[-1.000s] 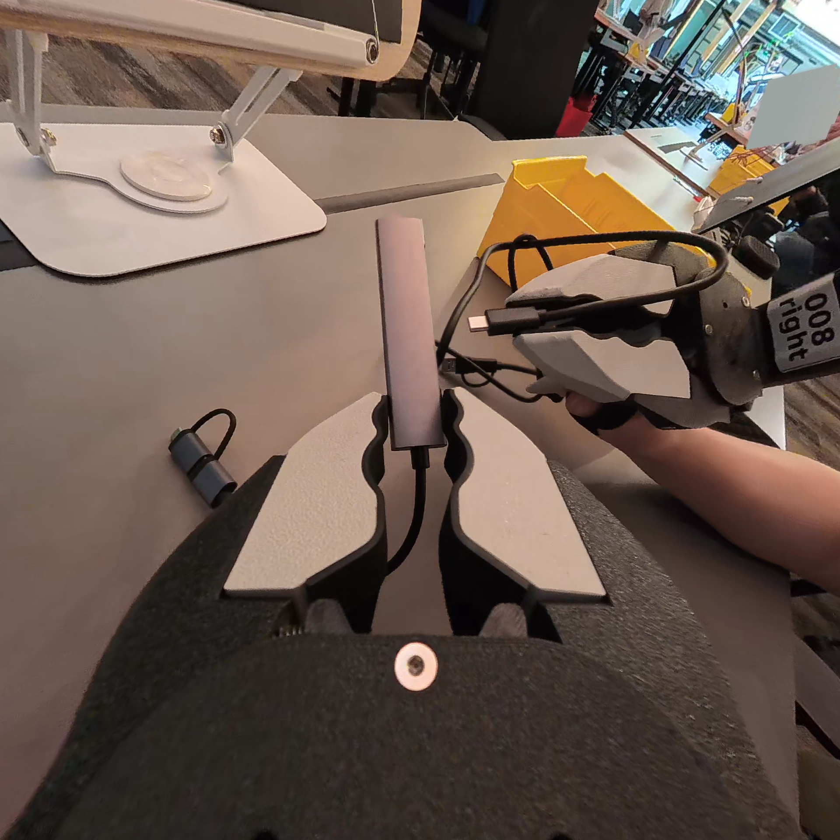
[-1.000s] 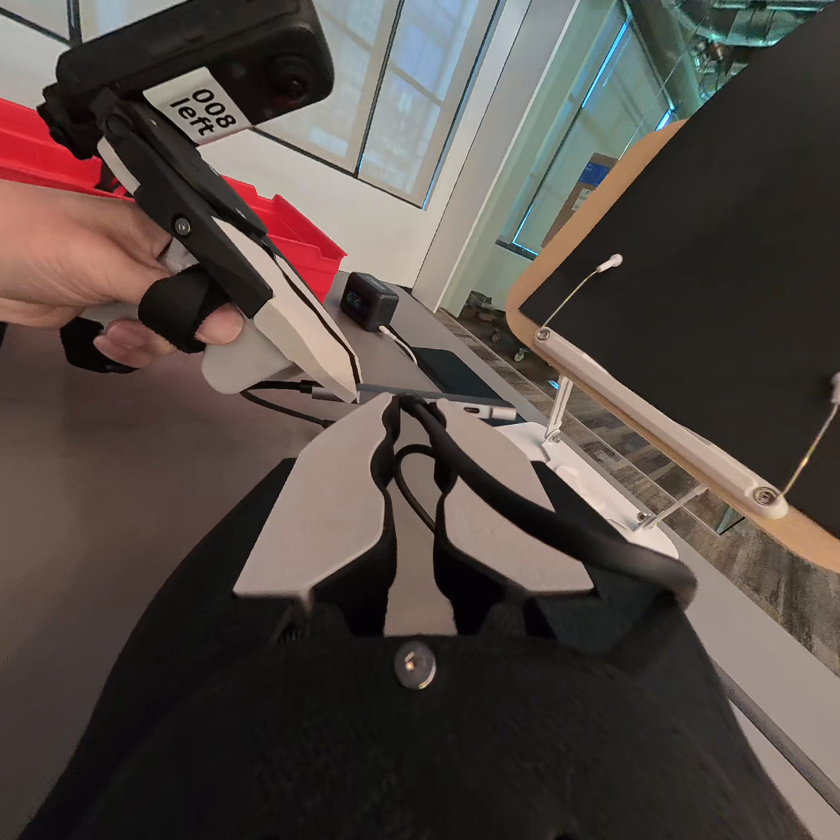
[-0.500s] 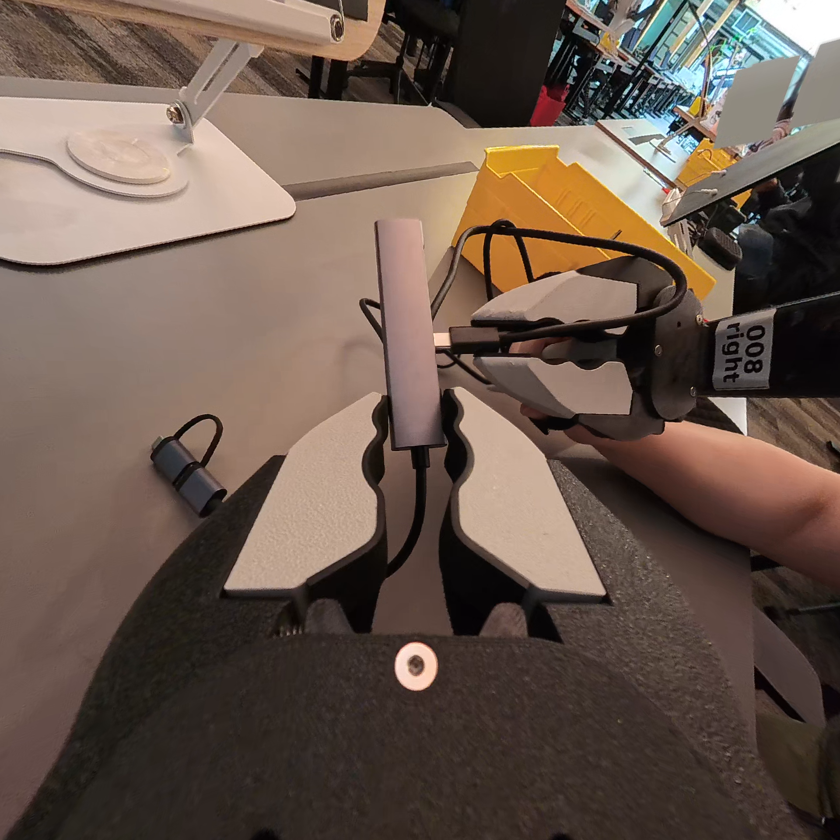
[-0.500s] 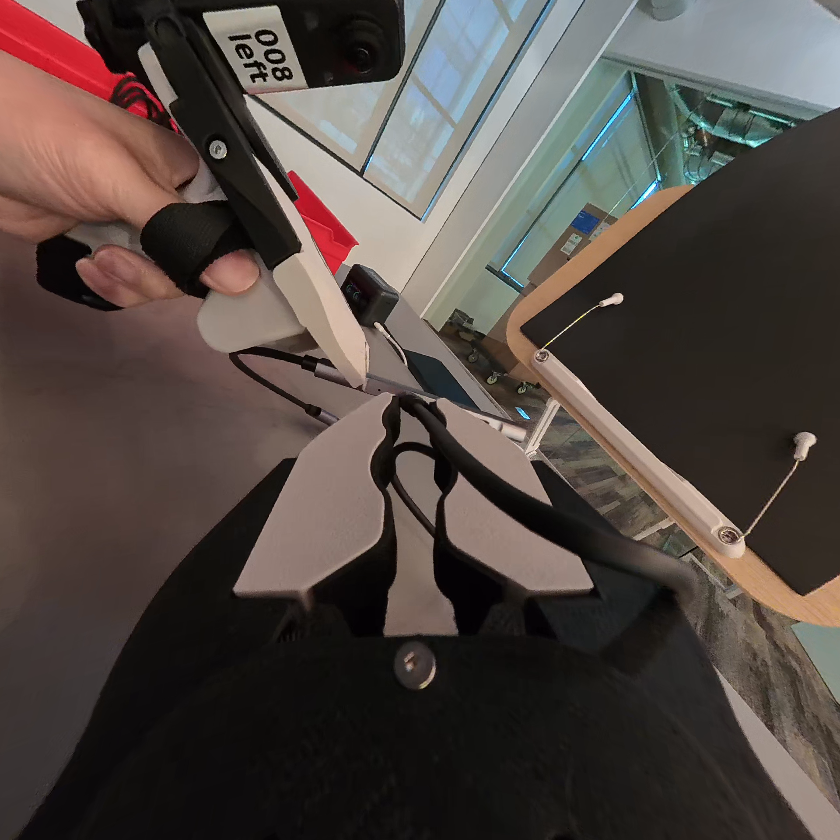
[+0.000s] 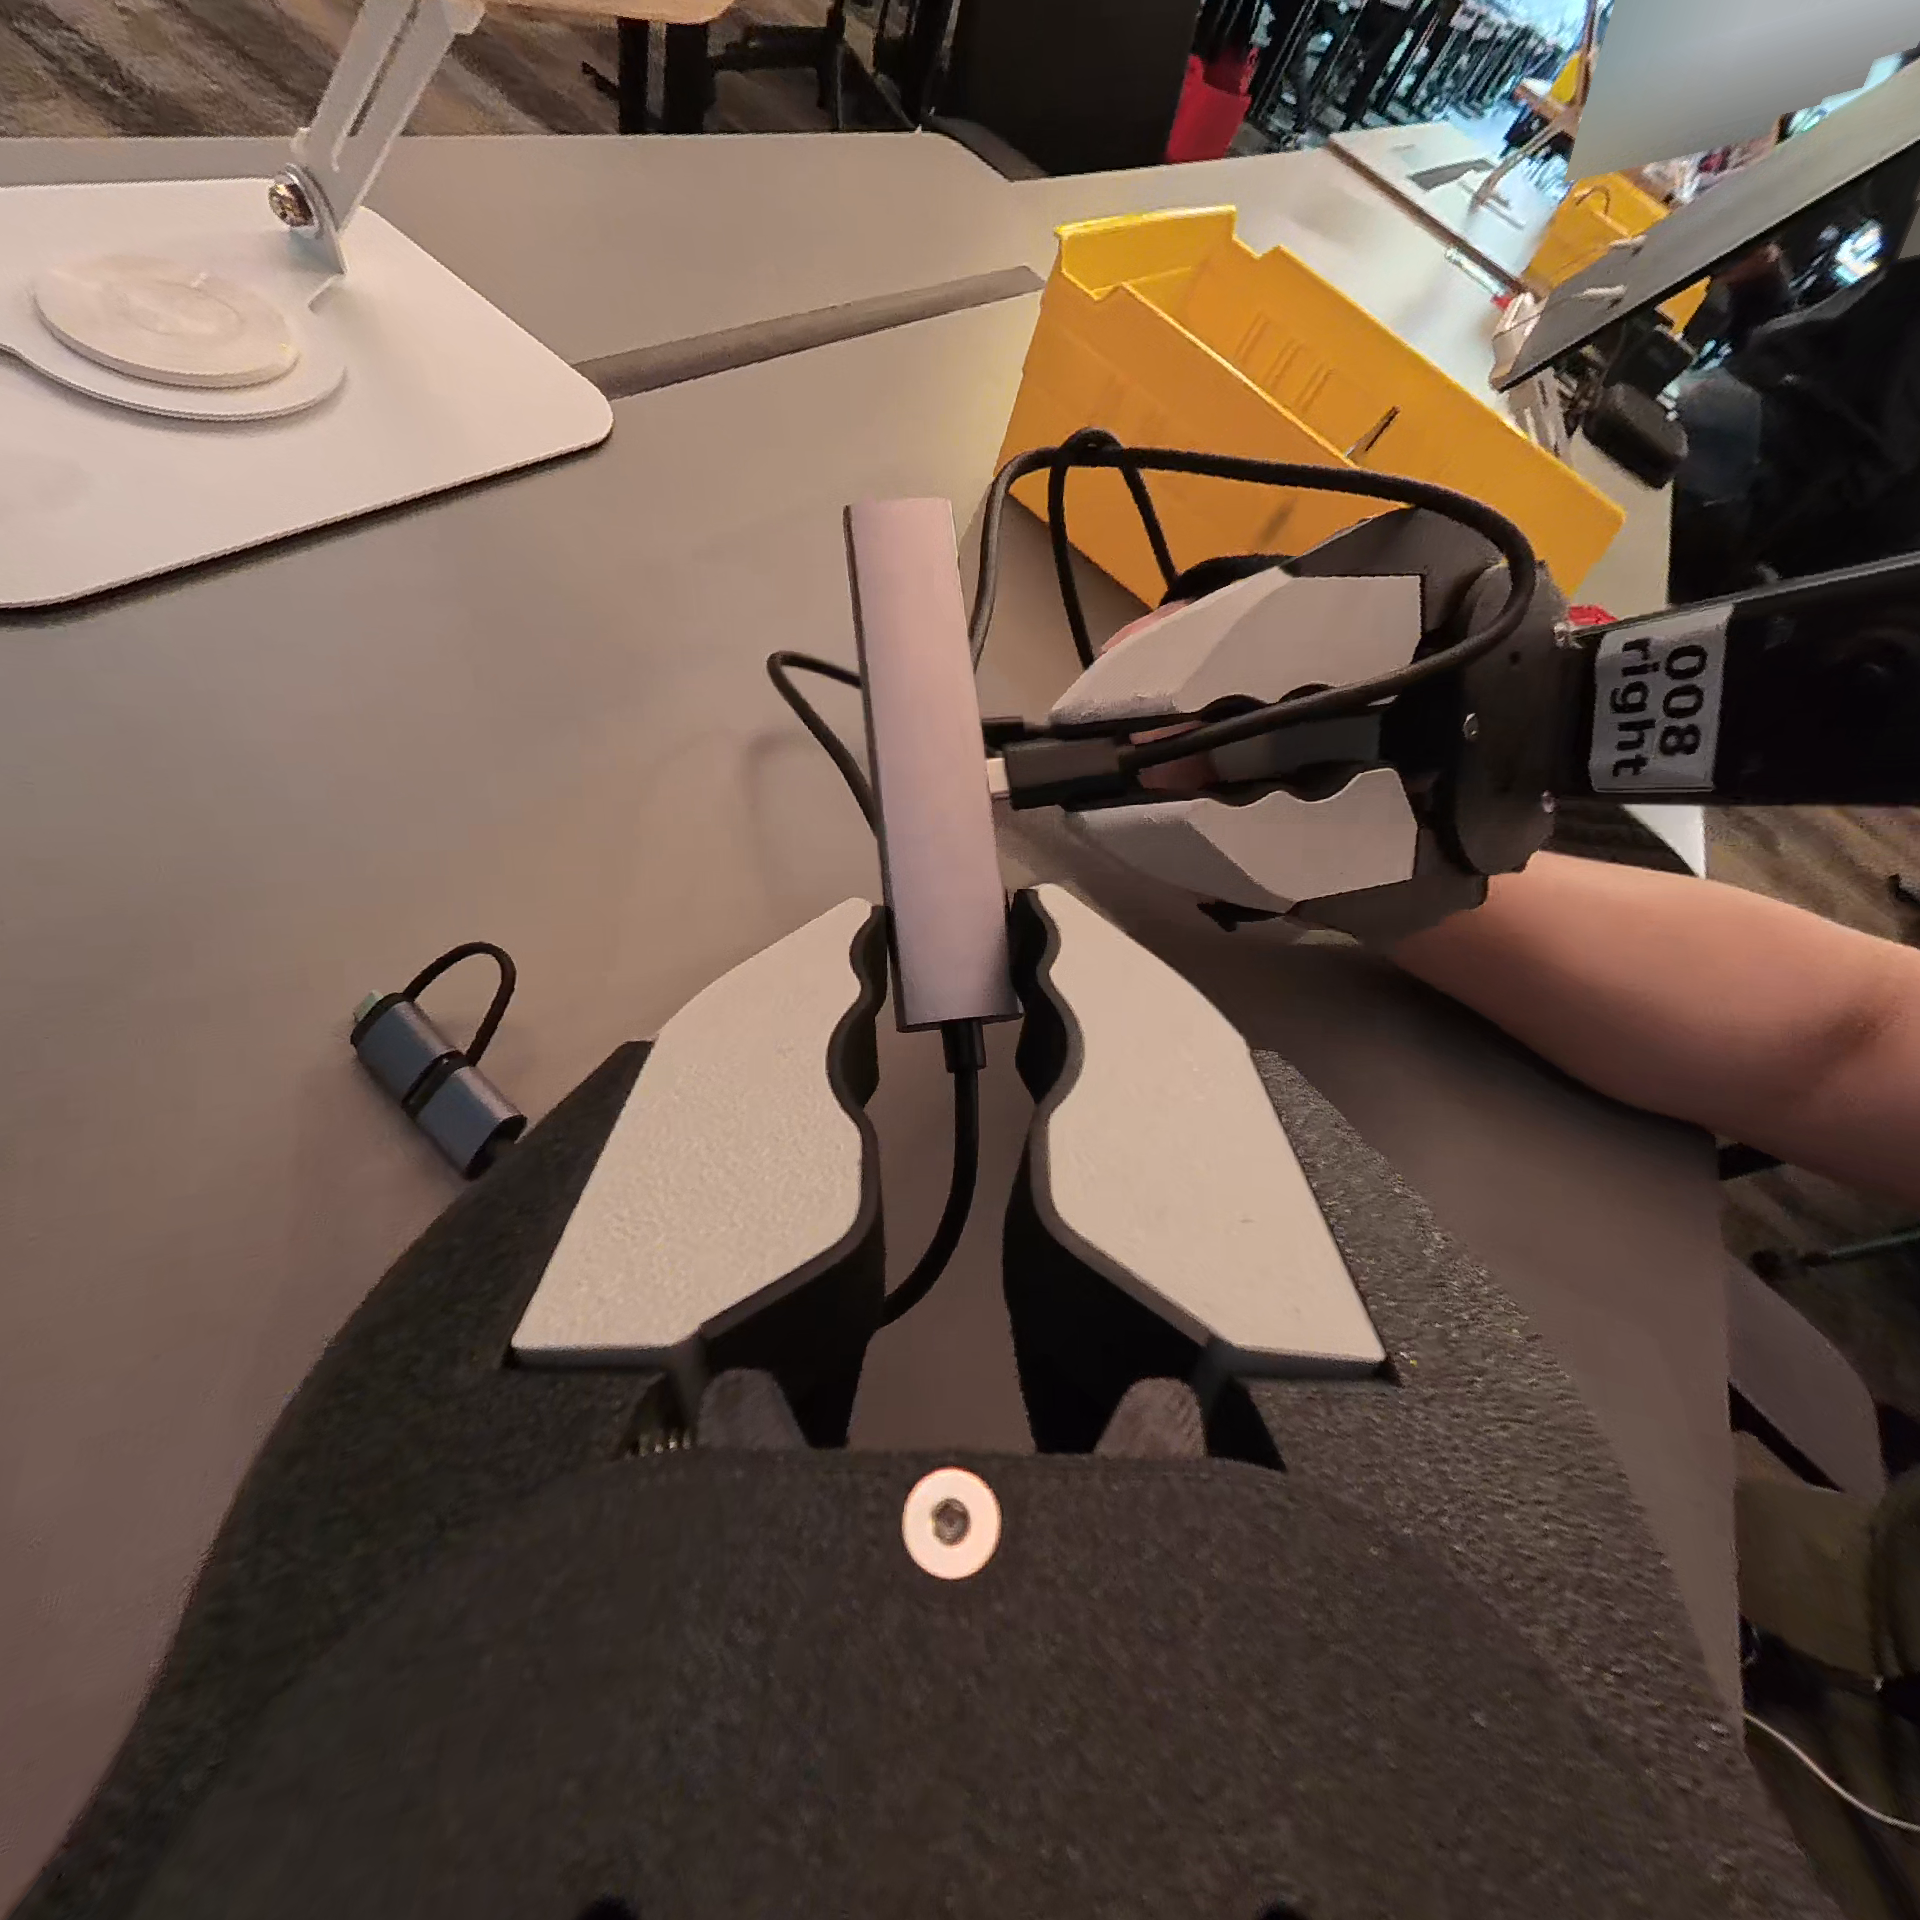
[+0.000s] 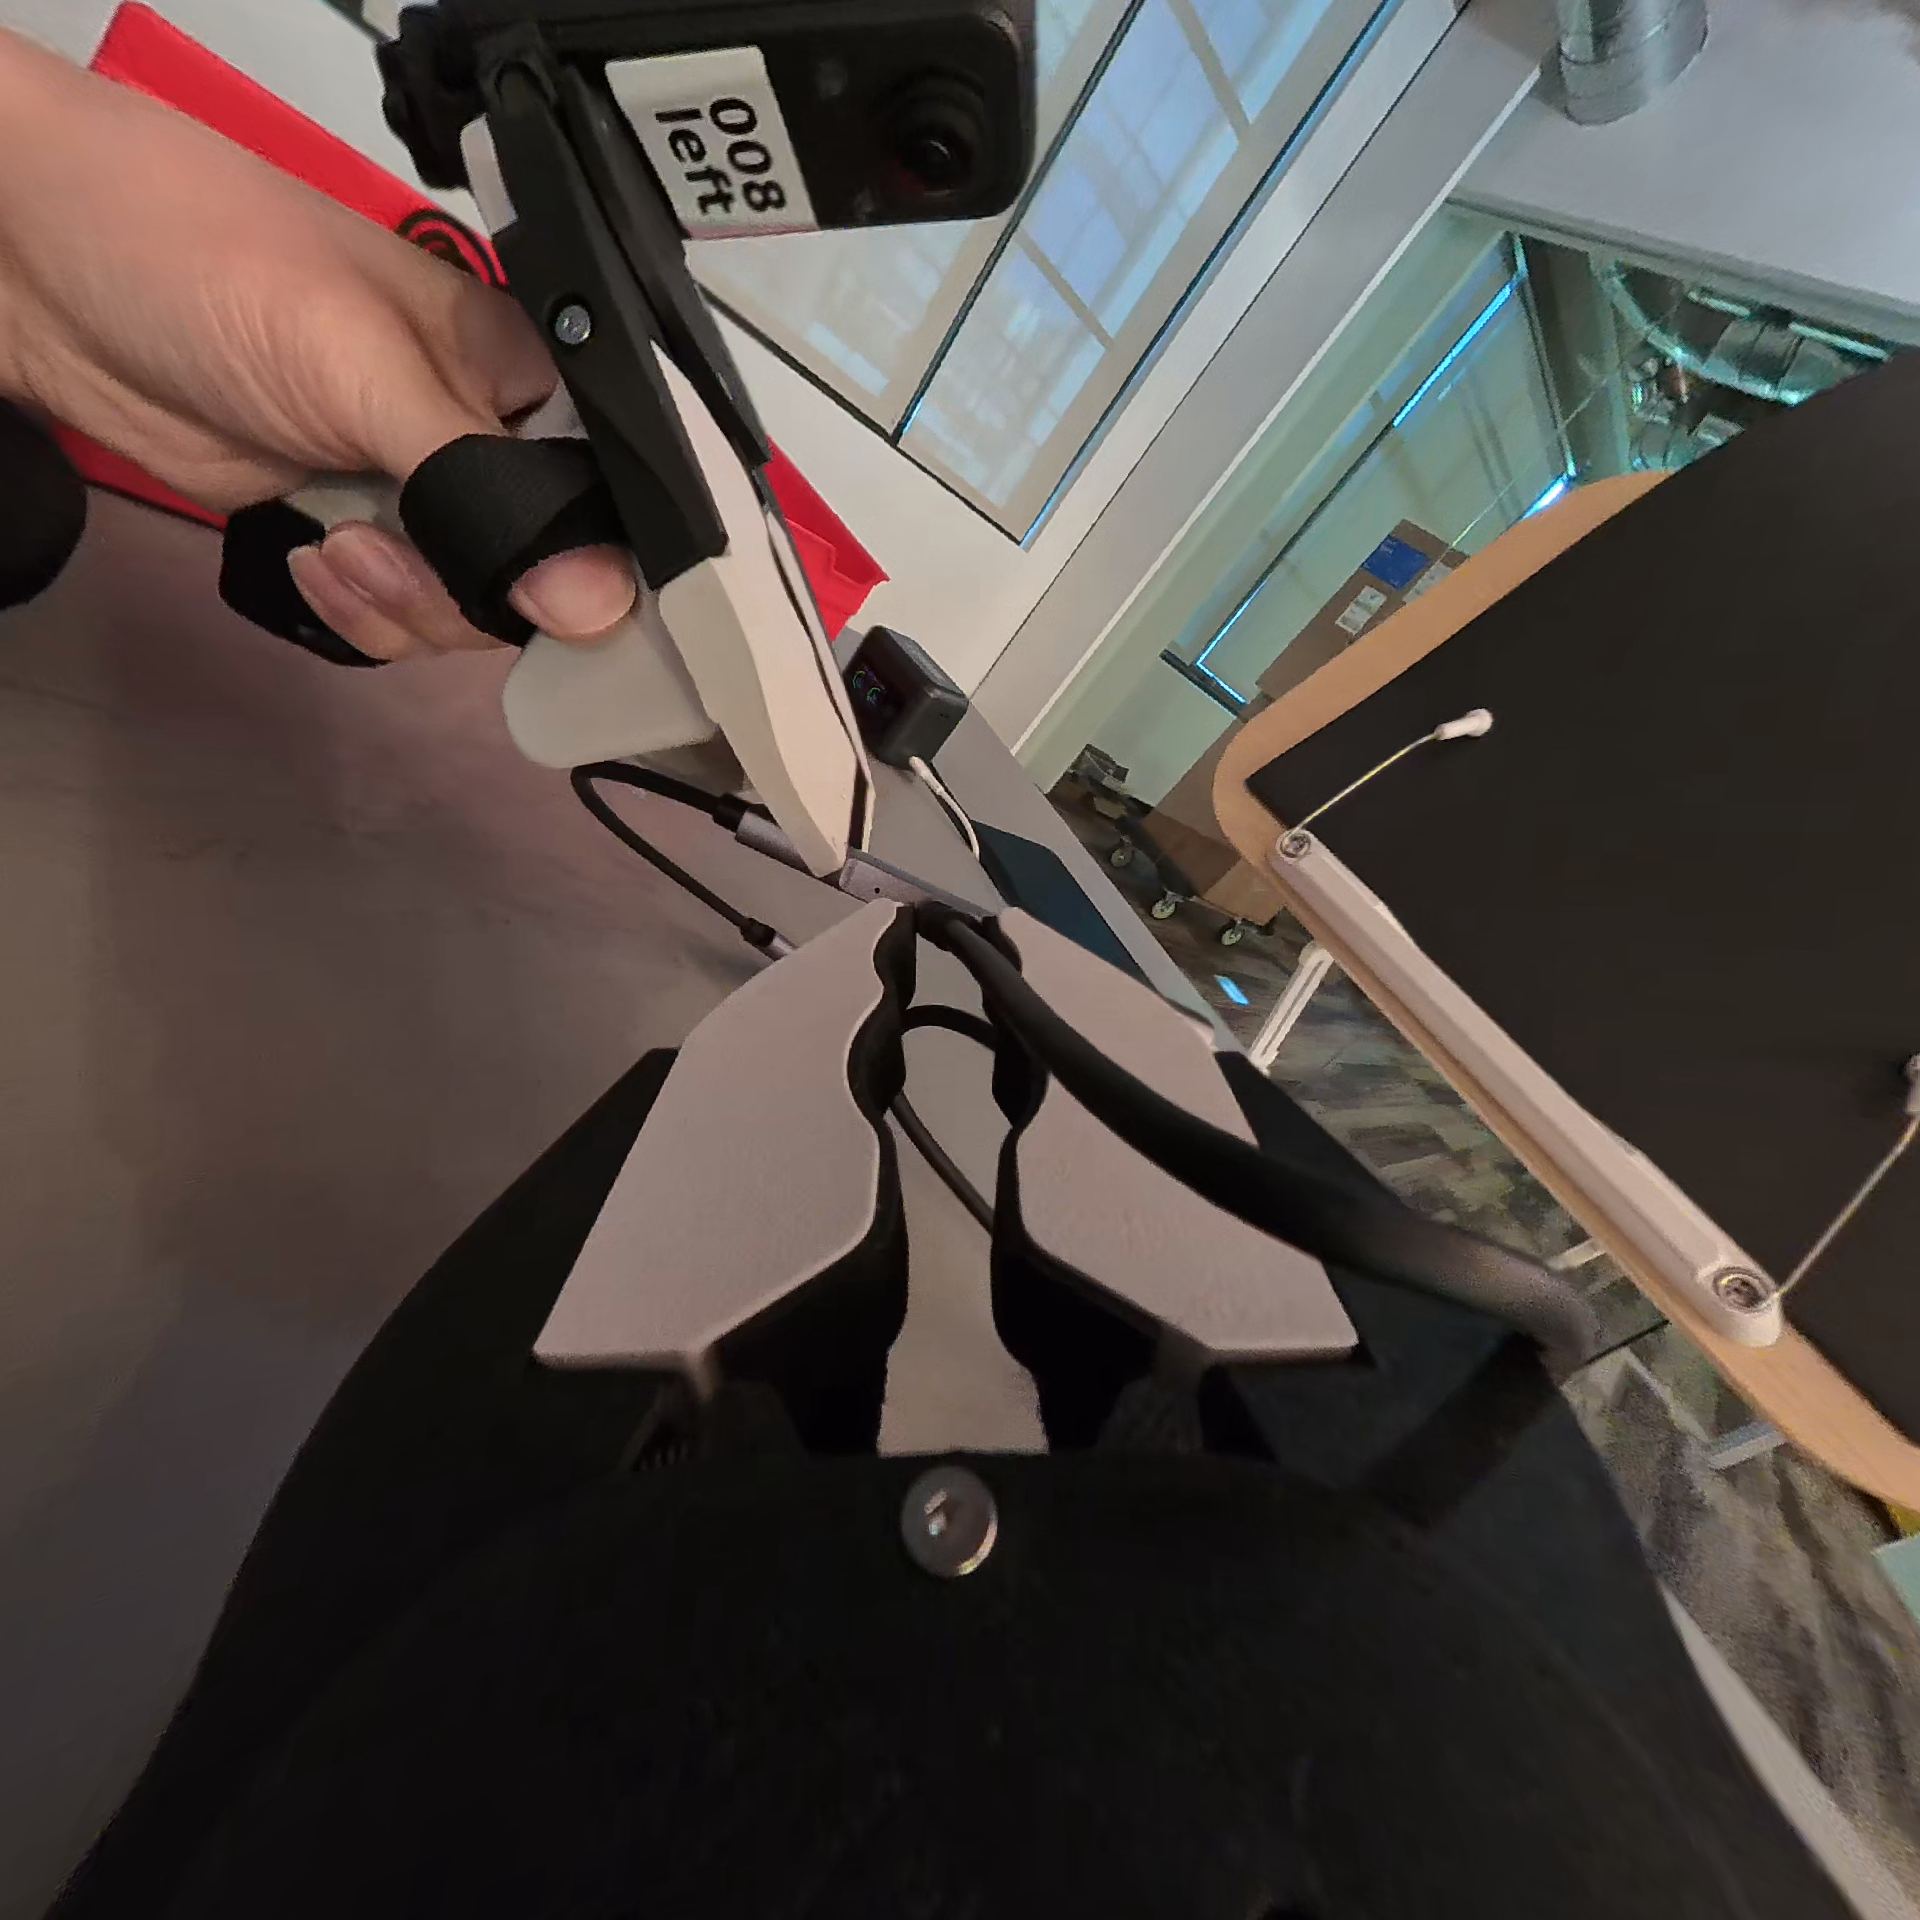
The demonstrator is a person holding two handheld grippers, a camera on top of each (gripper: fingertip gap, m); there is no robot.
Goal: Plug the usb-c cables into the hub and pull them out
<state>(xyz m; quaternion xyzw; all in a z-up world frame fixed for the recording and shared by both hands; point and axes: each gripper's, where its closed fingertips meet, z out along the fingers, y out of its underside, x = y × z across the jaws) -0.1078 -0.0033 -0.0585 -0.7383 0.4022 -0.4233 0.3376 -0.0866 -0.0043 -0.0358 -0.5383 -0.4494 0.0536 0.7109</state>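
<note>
The left gripper (image 5: 943,940) pinched the near end of the slim hub (image 5: 925,748), which stuck out forward above the table (image 5: 416,727); it looked light, rigid and smooth, best clamped across its flat faces. The right gripper (image 5: 1070,769) was closed on the black plug (image 5: 1060,767) of the limp cable (image 5: 1247,478), a firmer hold than the cord. The left view showed the plug's metal tip at the hub's side edge; the right view hid the plug and showed the hub (image 6: 914,883) edge-on.
</note>
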